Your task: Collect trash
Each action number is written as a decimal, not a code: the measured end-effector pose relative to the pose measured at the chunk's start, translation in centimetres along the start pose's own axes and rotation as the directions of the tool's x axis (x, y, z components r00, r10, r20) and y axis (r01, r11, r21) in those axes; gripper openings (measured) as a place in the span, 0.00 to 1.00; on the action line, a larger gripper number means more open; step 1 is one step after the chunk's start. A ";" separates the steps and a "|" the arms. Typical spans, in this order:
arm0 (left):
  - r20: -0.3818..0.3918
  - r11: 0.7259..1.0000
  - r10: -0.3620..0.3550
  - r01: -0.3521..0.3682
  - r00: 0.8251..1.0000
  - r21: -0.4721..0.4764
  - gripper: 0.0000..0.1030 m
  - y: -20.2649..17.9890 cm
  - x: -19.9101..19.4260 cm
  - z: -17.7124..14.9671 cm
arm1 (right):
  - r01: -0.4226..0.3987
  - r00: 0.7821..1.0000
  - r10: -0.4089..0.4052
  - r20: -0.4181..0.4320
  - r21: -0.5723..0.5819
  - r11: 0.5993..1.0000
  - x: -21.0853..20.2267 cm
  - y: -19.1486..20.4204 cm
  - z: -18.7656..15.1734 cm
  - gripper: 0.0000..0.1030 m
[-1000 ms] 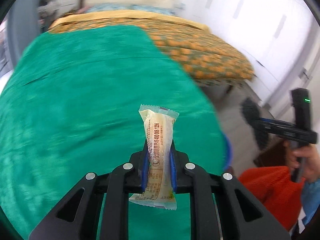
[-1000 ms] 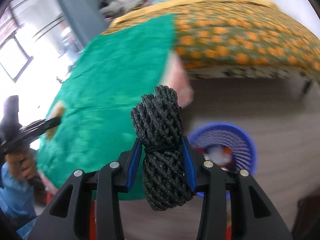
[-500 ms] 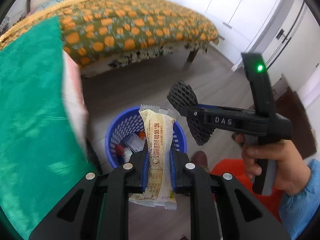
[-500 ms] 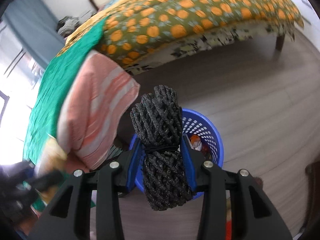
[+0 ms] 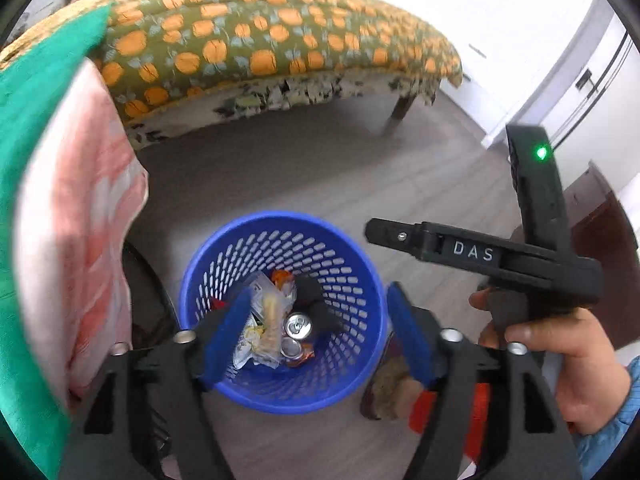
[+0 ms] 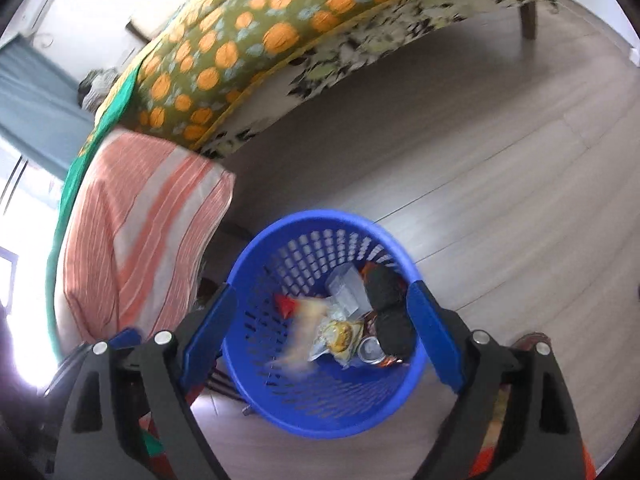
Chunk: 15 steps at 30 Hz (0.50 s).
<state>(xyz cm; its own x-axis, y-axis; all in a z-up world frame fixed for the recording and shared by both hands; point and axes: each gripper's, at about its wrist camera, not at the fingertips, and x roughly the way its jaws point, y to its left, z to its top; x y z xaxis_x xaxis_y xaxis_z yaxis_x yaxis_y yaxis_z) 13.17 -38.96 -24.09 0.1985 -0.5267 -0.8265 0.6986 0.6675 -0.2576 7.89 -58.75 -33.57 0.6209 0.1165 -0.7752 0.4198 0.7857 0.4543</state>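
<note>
Now both claws, left (image 5: pixel 316 336) and right (image 6: pixel 320 334), had just opened wide and empty; wrapper (image 5: pixel 270 320) and black bundle (image 6: pixel 390 312) lay in the bin (image 5: pixel 368 280), so both drops were done.

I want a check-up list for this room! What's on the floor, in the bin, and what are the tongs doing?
Surface: grey wood floor, bare around the bin.
Job's things: blue basket on the floor; inside it a black mesh bundle, a pale snack wrapper, two cans.
Clutter: striped pink cloth hanging beside the basket.
Grippers: left tongs and right tongs open, just opened, nothing between them.
Cables: nothing seen.
Surroundings: bed with orange-patterned cover.
</note>
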 end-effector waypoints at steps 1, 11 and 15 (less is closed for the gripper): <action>0.026 1.000 0.007 -0.007 1.000 0.001 0.79 -0.2 -1.0 0.0 | 0.013 1.000 -0.013 0.023 -0.001 1.000 -0.8 0.0 0.0 0.85; 0.237 0.997 0.068 -0.072 0.969 0.007 0.95 -2.8 -11.1 -4.1 | 0.132 0.972 -0.111 0.208 -0.094 0.987 -9.7 3.7 -4.4 0.96; 0.200 0.997 0.078 -0.079 0.977 0.000 0.95 -3.1 -11.8 -6.5 | 0.249 0.931 -0.209 0.298 -0.104 0.963 -12.3 4.8 -7.8 0.96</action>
<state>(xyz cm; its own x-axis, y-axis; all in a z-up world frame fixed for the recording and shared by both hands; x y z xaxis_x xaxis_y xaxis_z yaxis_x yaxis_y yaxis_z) 4.18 -31.32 -16.79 0.3856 -0.5679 -0.7272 0.6805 0.7073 -0.1915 -2.85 -51.72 -25.31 0.6879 -0.2366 -0.6861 0.4899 0.8489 0.1985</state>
